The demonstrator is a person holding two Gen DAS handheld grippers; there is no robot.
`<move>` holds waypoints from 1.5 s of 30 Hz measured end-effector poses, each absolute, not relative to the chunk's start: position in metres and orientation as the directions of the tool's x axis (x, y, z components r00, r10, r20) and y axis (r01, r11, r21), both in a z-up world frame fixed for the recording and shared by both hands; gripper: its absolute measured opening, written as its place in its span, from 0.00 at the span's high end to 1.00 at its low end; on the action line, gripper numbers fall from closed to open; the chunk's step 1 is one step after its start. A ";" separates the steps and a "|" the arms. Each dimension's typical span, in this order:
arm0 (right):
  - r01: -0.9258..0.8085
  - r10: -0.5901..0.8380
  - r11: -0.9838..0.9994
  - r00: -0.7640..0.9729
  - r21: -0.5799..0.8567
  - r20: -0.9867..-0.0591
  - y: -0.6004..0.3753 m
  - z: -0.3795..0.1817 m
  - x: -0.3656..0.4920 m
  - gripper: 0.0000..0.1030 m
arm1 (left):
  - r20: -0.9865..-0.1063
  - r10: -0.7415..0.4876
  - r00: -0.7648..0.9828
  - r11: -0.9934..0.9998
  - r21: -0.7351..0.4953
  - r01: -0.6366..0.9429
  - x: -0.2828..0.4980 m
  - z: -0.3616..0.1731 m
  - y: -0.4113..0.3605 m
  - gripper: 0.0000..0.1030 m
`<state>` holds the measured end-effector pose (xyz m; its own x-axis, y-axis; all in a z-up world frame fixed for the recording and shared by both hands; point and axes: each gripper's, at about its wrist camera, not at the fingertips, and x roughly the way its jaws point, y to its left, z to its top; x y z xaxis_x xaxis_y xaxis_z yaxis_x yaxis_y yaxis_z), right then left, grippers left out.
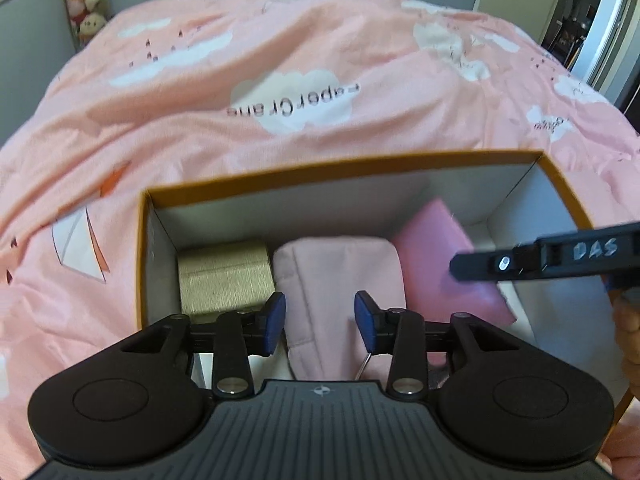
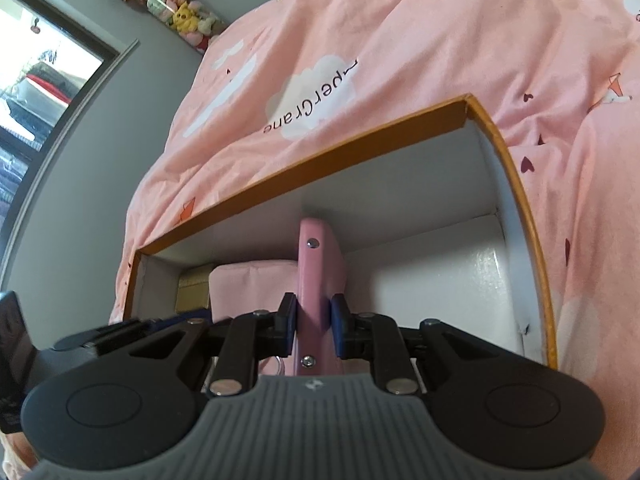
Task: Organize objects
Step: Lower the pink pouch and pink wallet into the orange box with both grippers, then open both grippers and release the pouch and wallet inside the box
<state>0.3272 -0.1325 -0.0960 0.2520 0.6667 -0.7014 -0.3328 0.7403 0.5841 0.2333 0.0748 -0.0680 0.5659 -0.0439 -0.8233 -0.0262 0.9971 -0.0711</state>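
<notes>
An open orange-rimmed box (image 1: 340,168) with white inner walls sits on the bed. Inside it, from left to right, are a gold box (image 1: 224,276), a pale pink fabric pouch (image 1: 340,292) and a pink case (image 1: 440,264) leaning on edge. My left gripper (image 1: 320,324) is open and empty, hovering over the pouch. My right gripper (image 2: 314,324) is shut on the pink case (image 2: 316,280) and holds it upright inside the box (image 2: 360,140), beside the pouch (image 2: 252,288). The right gripper's finger (image 1: 540,260) shows from the side in the left wrist view.
The box rests on a pink quilt (image 1: 280,60) with white clouds and lettering. The right part of the box floor (image 2: 432,276) is bare white. Plush toys (image 1: 86,0) hang on the grey wall, with a window (image 2: 40,80) to the left and a doorway (image 1: 580,12) at the right.
</notes>
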 end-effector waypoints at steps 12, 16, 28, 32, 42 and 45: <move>-0.462 0.422 0.853 0.332 0.244 -0.843 -0.112 -0.091 0.315 0.73 | -0.865 -0.019 0.502 0.998 -0.045 -0.040 0.239 -0.091 0.074 0.81; -0.499 0.339 0.856 0.340 0.137 -0.877 -0.100 -0.100 0.312 0.60 | -0.874 -0.025 0.485 0.997 -0.055 -0.048 0.240 -0.092 0.075 0.81; -0.416 0.366 0.876 0.239 0.246 -0.899 -0.098 -0.123 0.330 0.40 | -0.886 -0.024 0.463 0.996 -0.061 -0.065 0.238 -0.096 0.074 0.81; -0.400 0.426 0.857 0.197 0.324 -0.883 -0.102 -0.126 0.333 0.42 | -0.887 -0.015 0.462 0.997 -0.048 -0.060 0.238 -0.096 0.074 0.81; -0.532 0.361 0.828 0.260 0.179 -0.896 -0.088 -0.114 0.322 0.41 | -0.885 0.001 0.466 0.999 -0.024 -0.047 0.238 -0.094 0.072 0.81; -0.557 0.365 0.812 0.257 0.171 -0.895 -0.087 -0.114 0.322 0.43 | -0.884 0.000 0.468 0.999 -0.025 -0.048 0.238 -0.094 0.073 0.81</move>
